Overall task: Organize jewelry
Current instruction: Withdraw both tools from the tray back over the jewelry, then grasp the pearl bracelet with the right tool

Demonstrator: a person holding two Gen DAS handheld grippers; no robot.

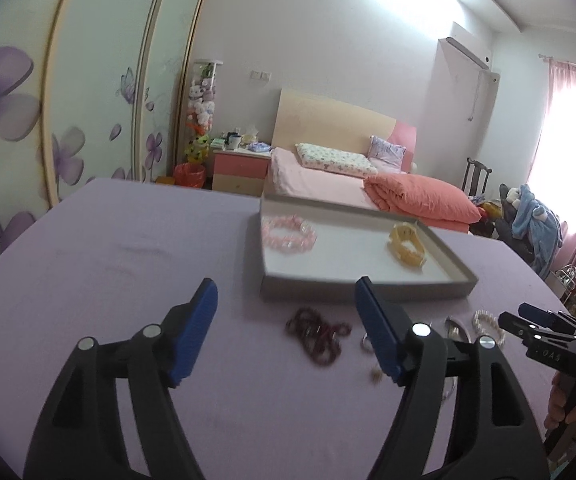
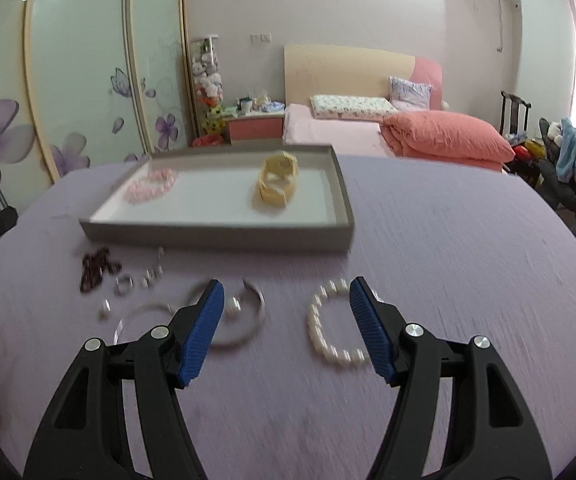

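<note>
A grey tray [image 1: 363,294] [image 2: 216,234] on the purple cloth holds a pink bead bracelet [image 1: 289,231] [image 2: 150,186] and a yellow bracelet [image 1: 405,246] [image 2: 278,184]. In front of it lie a dark red bead strand [image 1: 317,334] [image 2: 96,270], small rings [image 2: 126,284], a silver bangle [image 2: 244,312] and a white pearl bracelet [image 2: 333,324] [image 1: 487,324]. My left gripper [image 1: 286,312] is open, empty, above the red strand. My right gripper [image 2: 286,308] [image 1: 543,322] is open and empty; the pearl bracelet lies by its right finger, the bangle by its left.
The purple-covered table [image 1: 128,248] [image 2: 467,240] stretches left of the tray and right of the pearl bracelet. Behind it stand a pink bed [image 1: 367,184], a nightstand [image 1: 242,166] and flowered wardrobe doors [image 1: 88,100]. A hand [image 1: 575,412] grips the right tool's handle.
</note>
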